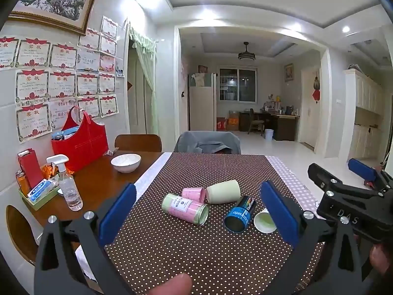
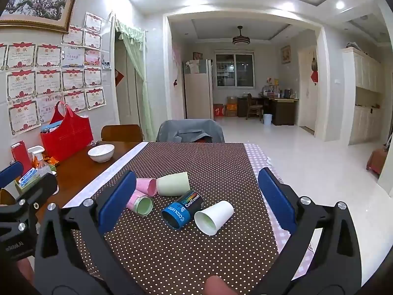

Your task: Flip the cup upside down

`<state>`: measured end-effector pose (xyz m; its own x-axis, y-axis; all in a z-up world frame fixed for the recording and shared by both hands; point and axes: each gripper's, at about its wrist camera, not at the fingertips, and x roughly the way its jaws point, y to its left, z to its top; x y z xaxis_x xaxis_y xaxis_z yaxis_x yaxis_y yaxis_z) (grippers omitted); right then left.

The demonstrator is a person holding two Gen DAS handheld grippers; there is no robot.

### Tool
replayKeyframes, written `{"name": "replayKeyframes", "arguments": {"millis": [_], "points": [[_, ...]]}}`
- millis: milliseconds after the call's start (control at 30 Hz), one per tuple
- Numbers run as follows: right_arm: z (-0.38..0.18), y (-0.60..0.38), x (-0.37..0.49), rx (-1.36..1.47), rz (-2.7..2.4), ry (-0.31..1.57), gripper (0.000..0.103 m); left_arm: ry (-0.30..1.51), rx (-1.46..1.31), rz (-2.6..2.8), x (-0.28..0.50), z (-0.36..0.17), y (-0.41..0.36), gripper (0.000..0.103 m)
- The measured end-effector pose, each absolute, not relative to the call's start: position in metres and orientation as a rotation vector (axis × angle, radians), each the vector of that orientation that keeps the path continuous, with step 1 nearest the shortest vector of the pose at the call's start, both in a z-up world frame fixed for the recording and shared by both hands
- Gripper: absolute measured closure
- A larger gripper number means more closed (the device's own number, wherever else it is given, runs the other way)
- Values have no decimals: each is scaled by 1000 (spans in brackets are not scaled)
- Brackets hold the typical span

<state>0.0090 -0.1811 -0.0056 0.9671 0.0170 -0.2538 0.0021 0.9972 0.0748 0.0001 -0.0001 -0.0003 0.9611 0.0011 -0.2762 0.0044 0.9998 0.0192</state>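
Five cups lie tipped on the brown polka-dot tablecloth, clustered mid-table. Left to right: pink-and-green labelled paper cup, small pink paper cup, pale green plain cup, blue printed "CoolTowel" cup, white paper cup with green lining.

All look light, thin-walled and easily crushed, and likely to roll. Best hold: a gentle pinch across the mid-body.

Left gripper: jaws wide apart, nothing held, hovering short of the cluster. Right gripper: likewise spread and empty; white cup nearest.
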Motion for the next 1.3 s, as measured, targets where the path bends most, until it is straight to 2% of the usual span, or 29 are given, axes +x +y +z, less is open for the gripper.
{"name": "replayKeyframes", "arguments": {"millis": [1300], "points": [[-11,-178,12,70,11,266,6,288,25,-9,10,-11,-9,4]]}}
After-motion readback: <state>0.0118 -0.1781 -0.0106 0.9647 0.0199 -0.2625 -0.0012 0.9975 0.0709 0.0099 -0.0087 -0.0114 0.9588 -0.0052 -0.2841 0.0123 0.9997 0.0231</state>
